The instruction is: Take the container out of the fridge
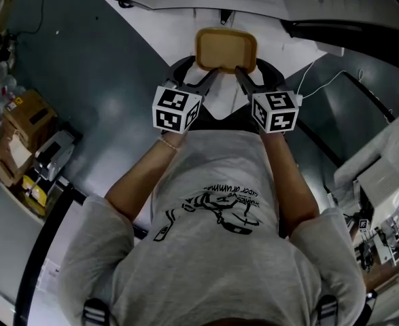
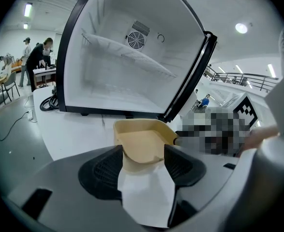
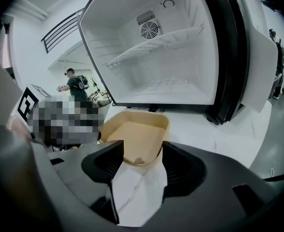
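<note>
The container (image 1: pixel 226 48) is already out of the fridge (image 2: pixel 132 66), which stands open and empty on the far side. The left gripper (image 1: pixel 209 75) and right gripper (image 1: pixel 243 73) each clamp the container's near rim over the white table (image 2: pixel 69 129). Judged remaining: setting the container down.

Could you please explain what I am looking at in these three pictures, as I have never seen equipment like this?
No robot here: a person holds a gripper in each hand. The top-down picture comes from a camera on their head; the other two come from cameras riding on the left gripper and right gripper, looking along the jaws. Both are closed on the near rim of a tan container, held over a white surface. Behind it stands an open fridge, shelves empty.
</note>
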Motion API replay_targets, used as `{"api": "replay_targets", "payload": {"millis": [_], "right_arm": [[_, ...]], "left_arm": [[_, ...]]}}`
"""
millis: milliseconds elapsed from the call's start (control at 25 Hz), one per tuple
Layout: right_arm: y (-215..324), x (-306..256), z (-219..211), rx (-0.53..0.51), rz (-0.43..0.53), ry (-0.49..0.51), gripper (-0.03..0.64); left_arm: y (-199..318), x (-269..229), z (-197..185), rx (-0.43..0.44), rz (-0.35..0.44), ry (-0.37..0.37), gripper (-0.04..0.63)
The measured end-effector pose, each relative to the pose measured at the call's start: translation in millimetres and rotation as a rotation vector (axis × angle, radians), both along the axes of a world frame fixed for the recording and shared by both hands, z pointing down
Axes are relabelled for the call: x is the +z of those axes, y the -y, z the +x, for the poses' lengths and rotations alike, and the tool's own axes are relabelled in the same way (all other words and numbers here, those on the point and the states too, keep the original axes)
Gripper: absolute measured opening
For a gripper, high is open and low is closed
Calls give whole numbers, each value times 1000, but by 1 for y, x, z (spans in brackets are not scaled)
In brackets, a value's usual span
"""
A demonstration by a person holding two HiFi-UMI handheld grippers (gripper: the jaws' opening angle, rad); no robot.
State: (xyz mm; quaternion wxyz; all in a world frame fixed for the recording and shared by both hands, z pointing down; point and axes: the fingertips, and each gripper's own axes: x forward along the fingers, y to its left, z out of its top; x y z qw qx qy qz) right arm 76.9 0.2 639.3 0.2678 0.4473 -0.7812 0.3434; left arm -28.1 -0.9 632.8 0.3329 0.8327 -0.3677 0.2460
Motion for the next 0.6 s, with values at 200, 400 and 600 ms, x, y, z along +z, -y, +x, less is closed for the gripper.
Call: {"api": "replay_targets", "payload": {"millis": [200,400,600], "right_arm": [[-1,7,0,-5,-7,-8,256],[-3,13,-1,-8,-16,-13,256],[-4,18,0,-11,-22,-16,256]], "left_arm": [[-4,8,0,-5,-13,6,279],[-7,16,0,-9,-28,12,279],[-9,24,0,-10,-36,15,279]]}}
